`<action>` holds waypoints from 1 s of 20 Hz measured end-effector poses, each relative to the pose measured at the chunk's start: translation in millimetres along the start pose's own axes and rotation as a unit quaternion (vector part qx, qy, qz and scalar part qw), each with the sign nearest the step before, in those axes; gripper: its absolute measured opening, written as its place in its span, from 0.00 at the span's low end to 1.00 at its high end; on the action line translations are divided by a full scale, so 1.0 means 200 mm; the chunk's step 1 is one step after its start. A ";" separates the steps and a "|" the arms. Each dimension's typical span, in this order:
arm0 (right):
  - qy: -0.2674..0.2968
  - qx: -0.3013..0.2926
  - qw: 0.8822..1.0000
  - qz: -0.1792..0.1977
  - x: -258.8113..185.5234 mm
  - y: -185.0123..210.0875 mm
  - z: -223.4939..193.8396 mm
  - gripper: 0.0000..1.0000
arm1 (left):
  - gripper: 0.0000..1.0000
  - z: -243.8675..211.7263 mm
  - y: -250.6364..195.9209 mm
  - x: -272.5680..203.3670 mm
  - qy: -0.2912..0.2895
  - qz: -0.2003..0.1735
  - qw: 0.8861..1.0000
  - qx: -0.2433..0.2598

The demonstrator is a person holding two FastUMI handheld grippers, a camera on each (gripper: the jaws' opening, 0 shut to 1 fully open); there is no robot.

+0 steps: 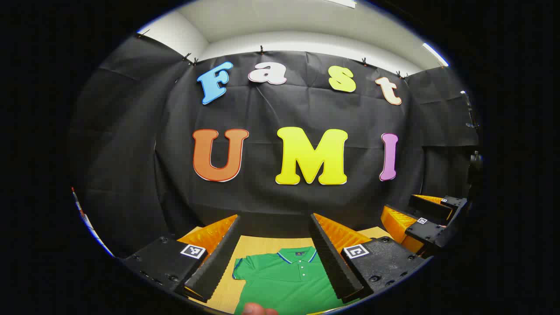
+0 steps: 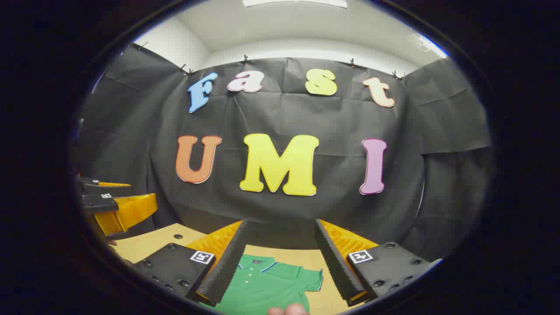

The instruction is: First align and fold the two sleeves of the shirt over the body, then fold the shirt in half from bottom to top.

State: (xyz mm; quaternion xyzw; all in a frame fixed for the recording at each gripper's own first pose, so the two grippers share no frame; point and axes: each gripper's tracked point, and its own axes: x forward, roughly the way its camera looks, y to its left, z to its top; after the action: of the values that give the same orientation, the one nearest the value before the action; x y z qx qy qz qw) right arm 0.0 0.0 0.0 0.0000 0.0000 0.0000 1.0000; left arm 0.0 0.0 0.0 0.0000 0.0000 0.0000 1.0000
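Left gripper (image 1: 274,253) and right gripper (image 2: 280,258): jaws spread wide, holding nothing, raised above the green shirt (image 1: 286,282) lying flat on the wooden table (image 1: 262,243). Left gripper view shows the shirt's left sleeve; right gripper view its other sleeve.
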 end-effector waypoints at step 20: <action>0.036 0.013 0.999 0.001 -0.02 -0.09 -0.08 0.93 | 0.98 -0.17 -0.08 0.02 0.030 0.009 0.999 -0.006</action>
State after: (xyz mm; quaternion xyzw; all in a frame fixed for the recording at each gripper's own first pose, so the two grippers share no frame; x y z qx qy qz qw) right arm -4.9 -17.1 -15.5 0.0128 0.0364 0.0009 0.9993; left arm 4.0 -16.2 -34.2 -0.0057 0.0300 0.0094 0.9995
